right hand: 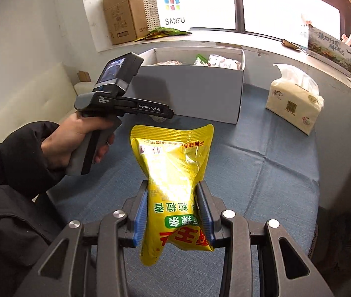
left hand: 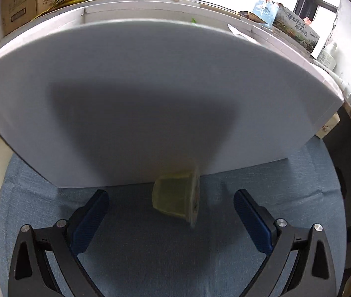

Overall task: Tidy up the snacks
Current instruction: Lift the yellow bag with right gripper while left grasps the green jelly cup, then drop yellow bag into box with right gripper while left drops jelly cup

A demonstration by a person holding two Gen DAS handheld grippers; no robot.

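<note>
My right gripper (right hand: 172, 208) is shut on a yellow snack pouch (right hand: 173, 170) and holds it above the blue cloth. A white box (right hand: 192, 89) stands behind it with several snacks inside. My left gripper (left hand: 171, 212) is open, close to the box's front wall (left hand: 150, 86). A small green jelly cup (left hand: 176, 194) lies on its side between the left gripper's fingers, at the foot of the box. The left gripper body (right hand: 125, 104) shows in the right wrist view, held by a hand in front of the box.
A tissue pack (right hand: 294, 99) sits on the blue cloth (right hand: 262, 168) right of the box. The windowsill holds a cardboard box (right hand: 123, 14), a SANFU bag (right hand: 171, 5), green packets (right hand: 163, 33) and a printed carton (right hand: 331, 47). A white sofa (right hand: 39, 99) is on the left.
</note>
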